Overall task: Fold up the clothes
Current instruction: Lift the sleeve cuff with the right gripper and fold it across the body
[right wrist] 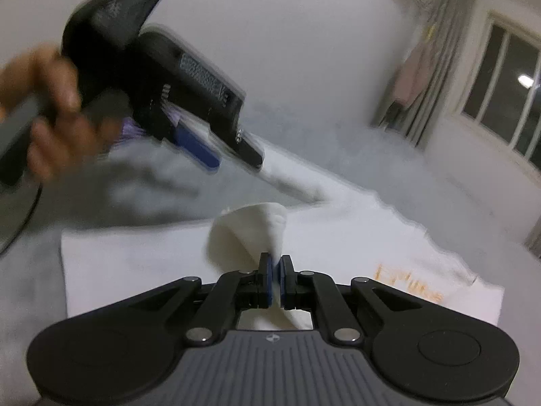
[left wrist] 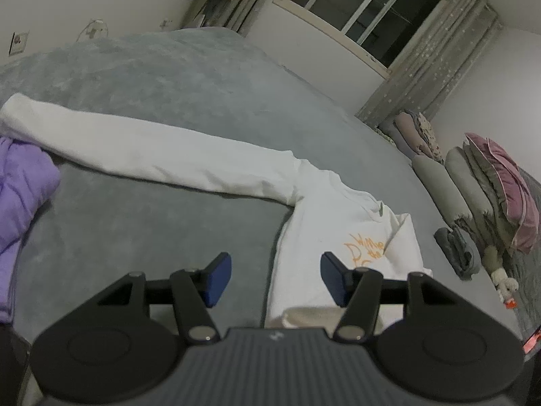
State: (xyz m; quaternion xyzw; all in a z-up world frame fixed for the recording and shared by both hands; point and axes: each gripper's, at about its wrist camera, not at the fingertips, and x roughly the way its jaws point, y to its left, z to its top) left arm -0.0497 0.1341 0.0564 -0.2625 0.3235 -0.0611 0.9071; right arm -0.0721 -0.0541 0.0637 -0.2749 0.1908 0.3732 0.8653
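A white sweatshirt [left wrist: 324, 209] with an orange print [left wrist: 367, 248] lies on the grey bed [left wrist: 162, 77]. One long sleeve [left wrist: 142, 149] stretches out to the left. My left gripper [left wrist: 276, 279] hovers open over the sweatshirt's left edge, nothing between its blue pads [left wrist: 219, 277]. In the right wrist view my right gripper [right wrist: 274, 270] is shut on a raised fold of the white sweatshirt [right wrist: 257, 233], lifted off the flat body [right wrist: 142, 264]. The left gripper [right wrist: 235, 165] appears there blurred, held by a hand [right wrist: 54, 108] above the sleeve.
A purple garment [left wrist: 20, 182] lies at the bed's left edge by the sleeve cuff. Grey and pink pillows [left wrist: 487, 189] and a folded grey cloth [left wrist: 456, 250] are piled along the right side. A window [left wrist: 368, 10] with curtains is behind.
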